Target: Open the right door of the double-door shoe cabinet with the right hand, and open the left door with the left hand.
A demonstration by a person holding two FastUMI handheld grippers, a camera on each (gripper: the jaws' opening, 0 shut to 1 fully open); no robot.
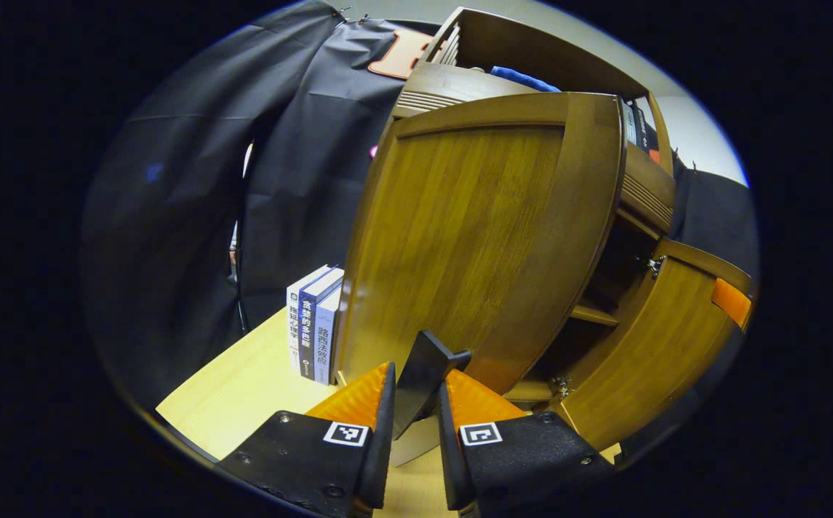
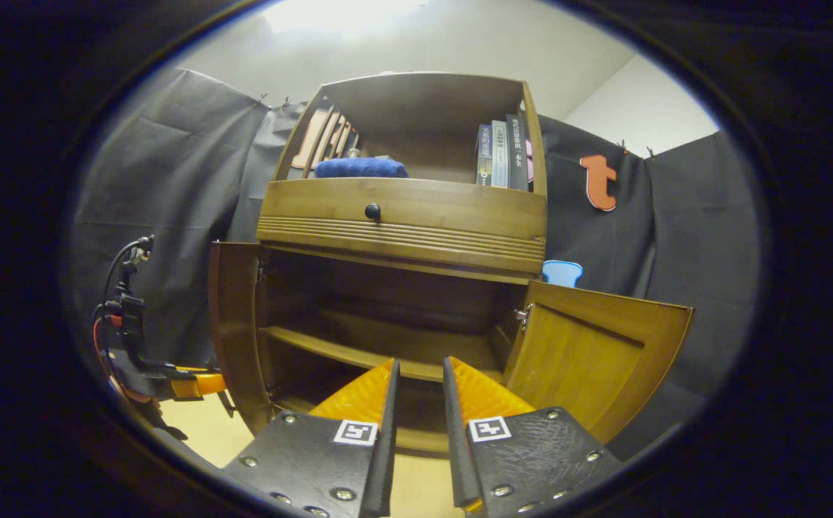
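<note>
The wooden shoe cabinet point(image 2: 402, 208) stands in front of me with both lower doors swung out. In the left gripper view the left door point(image 1: 474, 237) looms close, its outer face towards me, and my left gripper point(image 1: 420, 374) is shut on its dark handle point(image 1: 427, 360). The right gripper view has that left door point(image 2: 233, 324) edge-on, with the left gripper point(image 2: 193, 385) just beside it. The right door point(image 2: 596, 352) hangs wide open at the right. My right gripper point(image 2: 420, 367) faces the open compartment, open by a narrow gap with nothing between its fingers.
A few upright books point(image 1: 314, 331) stand on the light wooden table point(image 1: 244, 388) left of the cabinet. Above the doors is a drawer with a round knob point(image 2: 372, 211). A blue cloth point(image 2: 360, 167) and books point(image 2: 503, 155) sit in the top shelf. An inner shelf point(image 2: 344, 352) crosses the compartment.
</note>
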